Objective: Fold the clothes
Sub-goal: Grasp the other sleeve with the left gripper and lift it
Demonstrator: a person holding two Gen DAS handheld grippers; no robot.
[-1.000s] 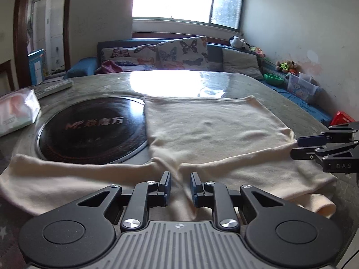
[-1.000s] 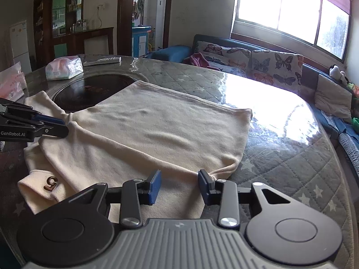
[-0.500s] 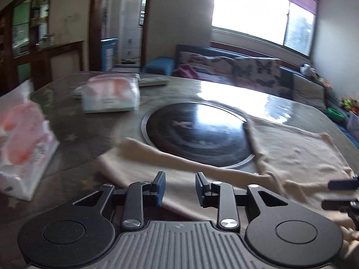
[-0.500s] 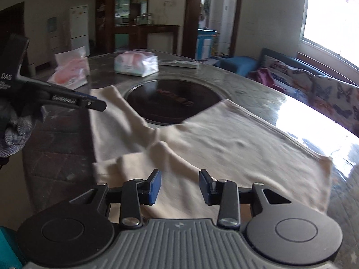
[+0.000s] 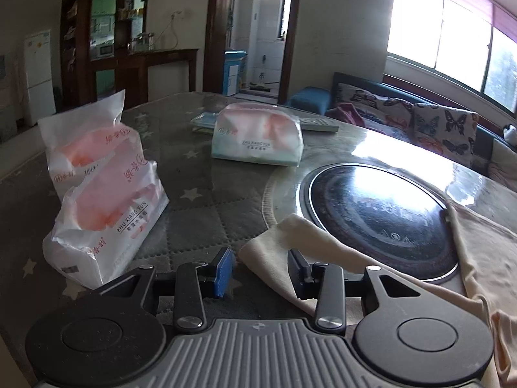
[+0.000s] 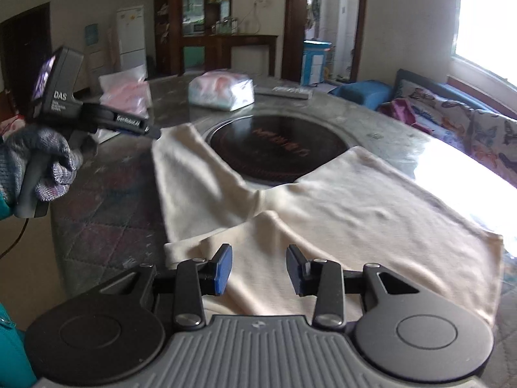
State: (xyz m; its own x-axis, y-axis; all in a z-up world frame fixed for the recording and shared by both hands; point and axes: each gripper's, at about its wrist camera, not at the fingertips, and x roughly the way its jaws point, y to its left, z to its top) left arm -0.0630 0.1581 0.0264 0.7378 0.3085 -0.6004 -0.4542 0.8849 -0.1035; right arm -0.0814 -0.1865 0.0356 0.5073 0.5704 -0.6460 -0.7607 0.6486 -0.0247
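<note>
A cream long-sleeved garment lies flat on the round table, one sleeve stretched out to the left. In the left wrist view the sleeve's cuff end lies just ahead of my left gripper, which is open and empty. My right gripper is open and empty, just above the folded near edge of the garment. The left gripper also shows in the right wrist view, held in a gloved hand beside the sleeve end.
A black round cooktop is set in the table's middle, partly under the garment. Two tissue packs stand at the left, another pack and a remote farther back. A sofa lies beyond.
Both grippers have swung left along the table. The left gripper has gone from the garment's middle to the sleeve's cuff end and opened wider. The right gripper stays open.
</note>
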